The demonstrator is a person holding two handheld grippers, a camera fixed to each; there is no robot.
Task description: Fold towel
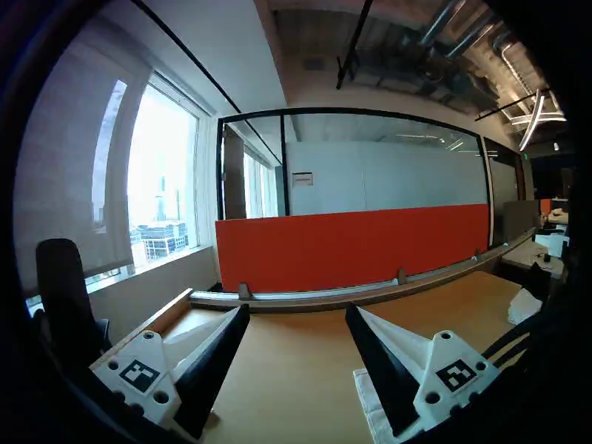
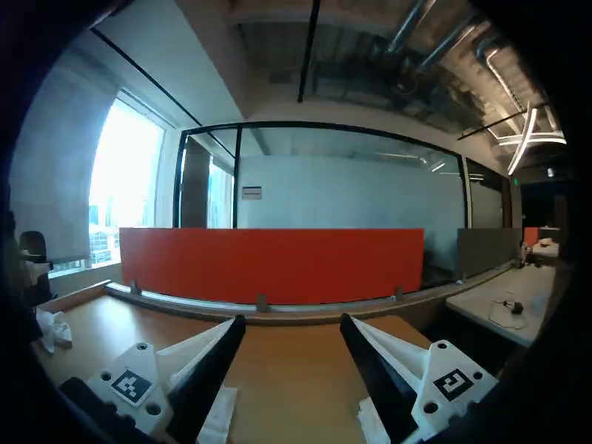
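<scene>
In the left gripper view, my left gripper [image 1: 296, 311] hangs open over the wooden desk [image 1: 296, 370], with nothing between its fingers. A white towel [image 1: 368, 403] lies flat on the desk under the right-hand finger, with just its edge in sight. In the right gripper view, my right gripper [image 2: 291, 320] is also open and holds nothing. Parts of the white towel [image 2: 219, 414] show low between and beside its fingers, flat on the desk [image 2: 296, 370].
An orange partition [image 1: 348, 248] runs along the desk's far edge, with a glass wall behind it. A black chair [image 1: 63, 296] stands by the window at left. Crumpled white cloth lies at the desk's right side [image 1: 524, 305] and at its left [image 2: 52, 325]. Another desk [image 2: 503, 303] stands to the right.
</scene>
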